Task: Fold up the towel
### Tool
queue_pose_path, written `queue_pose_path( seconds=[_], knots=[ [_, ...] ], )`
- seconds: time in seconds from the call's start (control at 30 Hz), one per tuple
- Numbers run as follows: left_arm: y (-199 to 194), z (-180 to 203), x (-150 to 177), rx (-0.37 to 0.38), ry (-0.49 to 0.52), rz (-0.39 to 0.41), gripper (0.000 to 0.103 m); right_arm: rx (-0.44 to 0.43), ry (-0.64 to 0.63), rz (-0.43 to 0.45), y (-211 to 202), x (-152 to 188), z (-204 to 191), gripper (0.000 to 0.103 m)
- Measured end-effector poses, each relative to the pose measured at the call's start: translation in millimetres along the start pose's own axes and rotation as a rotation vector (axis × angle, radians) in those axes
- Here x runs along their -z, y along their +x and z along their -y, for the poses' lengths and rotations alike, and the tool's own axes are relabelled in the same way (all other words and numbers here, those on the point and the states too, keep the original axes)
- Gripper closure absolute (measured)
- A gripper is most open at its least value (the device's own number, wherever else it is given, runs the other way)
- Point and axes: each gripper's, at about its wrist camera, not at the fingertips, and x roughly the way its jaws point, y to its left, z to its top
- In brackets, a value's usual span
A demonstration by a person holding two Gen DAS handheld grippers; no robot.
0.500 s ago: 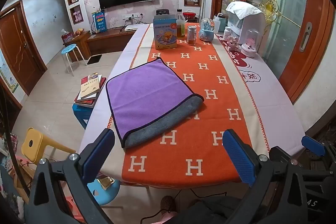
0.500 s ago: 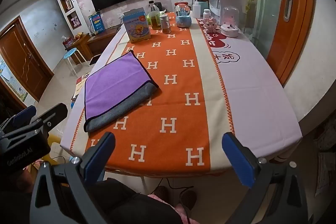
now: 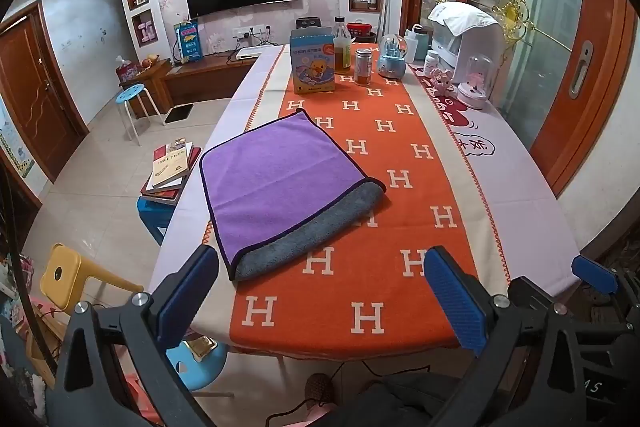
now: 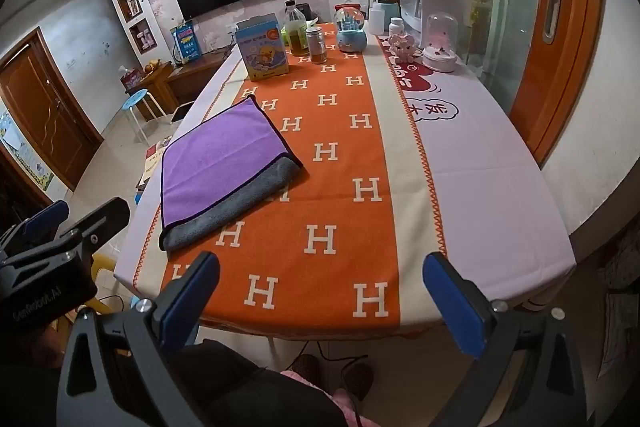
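Note:
A purple towel (image 3: 276, 179) with a grey underside lies folded on the left part of the table, a grey strip showing along its near edge. It also shows in the right wrist view (image 4: 216, 163). My left gripper (image 3: 320, 291) is open and empty, held back at the table's near edge, short of the towel. My right gripper (image 4: 320, 295) is open and empty, near the front edge and to the right of the towel. The left gripper's body (image 4: 52, 251) shows at the left of the right wrist view.
The table has an orange H-pattern runner (image 3: 360, 291). At its far end stand a blue box (image 3: 313, 65), a bottle (image 3: 342, 47), a jar (image 3: 363, 67), a snow globe (image 3: 394, 57) and white appliances (image 3: 464, 39). Stools (image 3: 132, 99) and books (image 3: 170, 167) are left of the table.
Both grippers have shifted only slightly; the towel lies as before.

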Motion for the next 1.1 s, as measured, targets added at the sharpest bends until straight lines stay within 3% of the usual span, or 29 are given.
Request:
queue_pose_path(
  seconds=[1.1],
  knots=[
    [-1, -9, 6, 0.004, -0.006, -0.038, 0.001, 0.024, -0.022, -0.007, -4, -3, -8, 0.001]
  ],
)
